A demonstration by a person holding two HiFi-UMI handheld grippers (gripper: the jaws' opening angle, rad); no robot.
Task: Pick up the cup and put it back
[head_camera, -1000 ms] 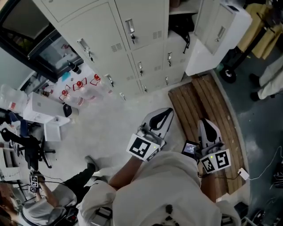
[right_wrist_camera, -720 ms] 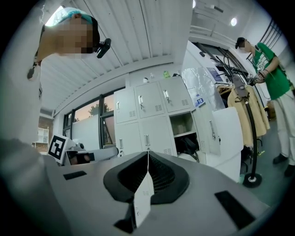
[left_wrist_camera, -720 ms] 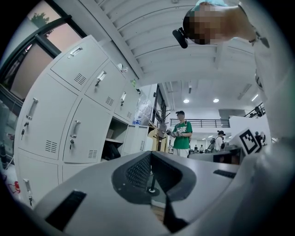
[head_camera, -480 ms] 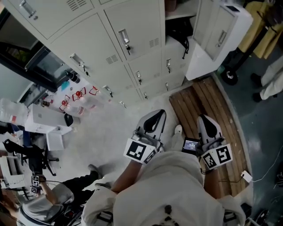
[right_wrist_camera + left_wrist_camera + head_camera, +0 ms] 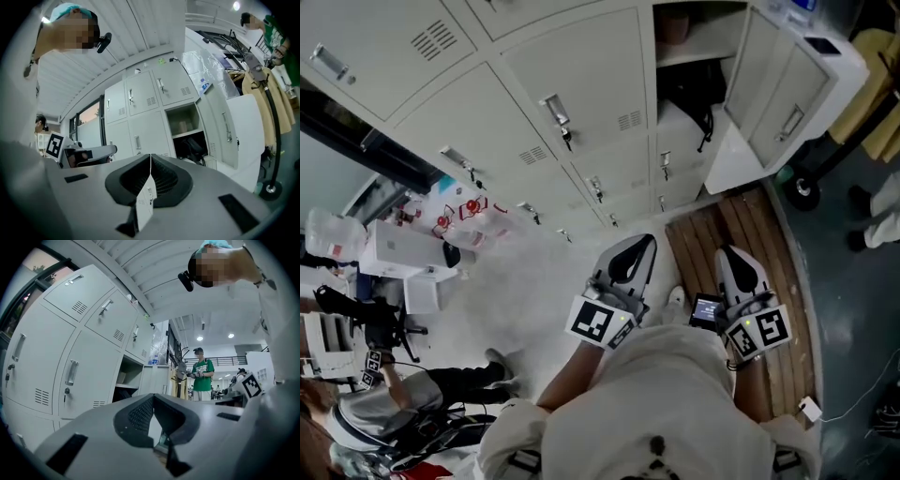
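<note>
"Checking in: which step were you on?"

"The approach, by my reckoning. Nothing was in hand. The left gripper (image 5: 153, 396) was clenched on nothing, tips together, and the right gripper (image 5: 150, 157) was the same. Both pointed level at the lockers (image 5: 572, 112)."

"And the cup?"

"I couldn't pick it out for certain. A brownish thing (image 5: 183, 125) sat on the upper shelf of the open locker. I took that for the likeliest candidate, well ahead of both tools."

"So the next move?"

"I judged it meant closing in over the wooden pallet (image 5: 698, 234) underfoot, spreading one tool's jaws, and reaching in at shelf height."

"Anything in the way?"

"The locker's open door (image 5: 773, 89) hung on the right, so I'd have kept the right tool inside it. A black bag (image 5: 682, 80) filled the compartment beneath the shelf. Farther off were a yellow coat on a stand (image 5: 262, 89), a seated person (image 5: 384, 422) to the left and a person in green (image 5: 202, 376) beyond, none across my line."
</note>
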